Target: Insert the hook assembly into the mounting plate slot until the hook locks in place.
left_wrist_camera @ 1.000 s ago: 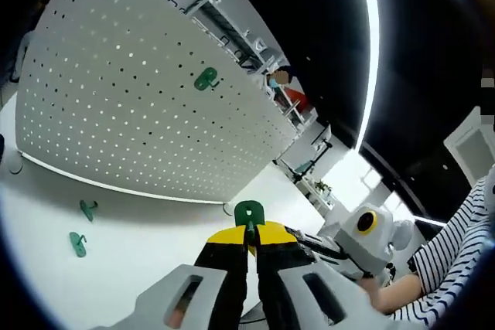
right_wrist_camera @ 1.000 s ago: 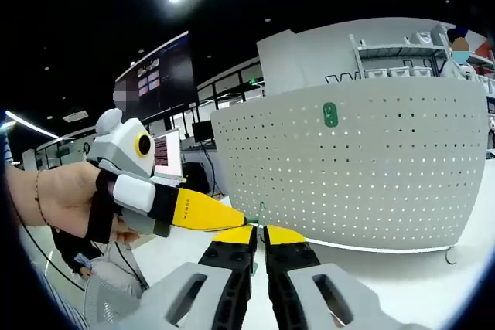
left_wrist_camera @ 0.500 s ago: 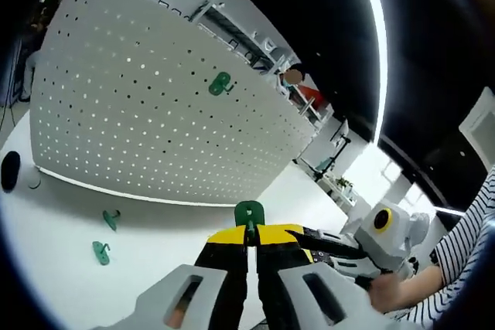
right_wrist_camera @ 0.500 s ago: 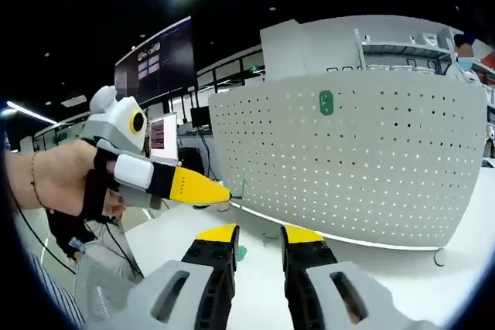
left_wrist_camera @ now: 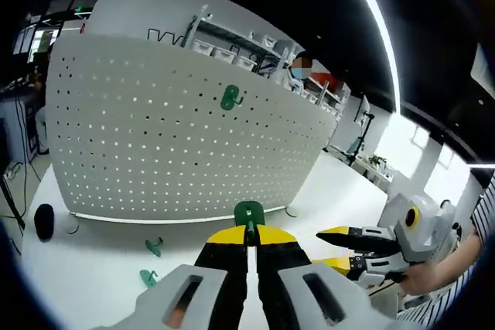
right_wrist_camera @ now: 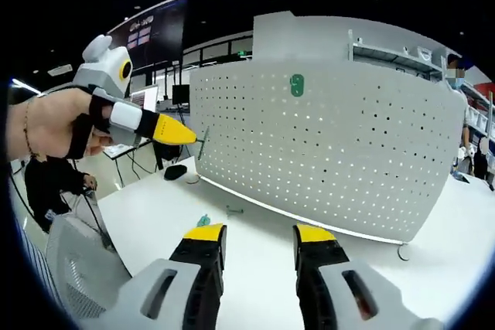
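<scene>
My left gripper is shut on a small green hook that sticks up between its yellow tips. It faces the white perforated mounting plate, which stands upright on the table. Another green hook hangs high on that plate. In the right gripper view the left gripper holds its hook just off the plate's left end, below the mounted hook. My right gripper is open with nothing in it, and appears at the lower right of the left gripper view.
Two loose green hooks lie on the white table in front of the plate. A small black object sits by the plate's left foot. A hand holds the left gripper. Shelves stand behind the plate.
My right gripper has opened, let go of the hook and drawn back. My left gripper kept the hook and carried it up toward the plate's left end.
</scene>
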{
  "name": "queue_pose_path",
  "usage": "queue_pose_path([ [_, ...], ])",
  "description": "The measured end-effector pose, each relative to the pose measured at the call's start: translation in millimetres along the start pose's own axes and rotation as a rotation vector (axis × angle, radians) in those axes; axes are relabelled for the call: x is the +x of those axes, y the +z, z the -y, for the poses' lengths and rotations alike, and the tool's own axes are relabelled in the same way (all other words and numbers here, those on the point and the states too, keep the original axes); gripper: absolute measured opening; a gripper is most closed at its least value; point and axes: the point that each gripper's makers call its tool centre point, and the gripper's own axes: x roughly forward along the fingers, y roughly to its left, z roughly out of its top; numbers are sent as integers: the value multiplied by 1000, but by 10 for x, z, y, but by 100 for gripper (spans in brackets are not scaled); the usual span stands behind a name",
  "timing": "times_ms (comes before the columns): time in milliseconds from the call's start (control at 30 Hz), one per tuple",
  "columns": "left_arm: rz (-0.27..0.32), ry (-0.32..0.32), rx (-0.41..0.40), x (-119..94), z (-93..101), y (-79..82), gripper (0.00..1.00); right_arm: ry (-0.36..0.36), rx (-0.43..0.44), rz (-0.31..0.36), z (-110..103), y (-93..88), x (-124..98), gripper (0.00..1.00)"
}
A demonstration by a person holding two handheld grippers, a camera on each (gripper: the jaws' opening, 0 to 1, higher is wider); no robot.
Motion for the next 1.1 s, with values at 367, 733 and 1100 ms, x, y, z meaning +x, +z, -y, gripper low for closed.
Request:
queue_pose_path([
  [367, 11, 75, 51, 44, -111, 53, 2, -88, -21, -57, 207, -306, -141, 44],
  [733, 112, 224, 95, 39, -247, 266, 1, -100, -34, -54, 169, -482, -180, 49],
  [1100, 171, 300, 129, 158, -283, 500, 1, -104, -72, -79, 133, -667, -147, 57],
])
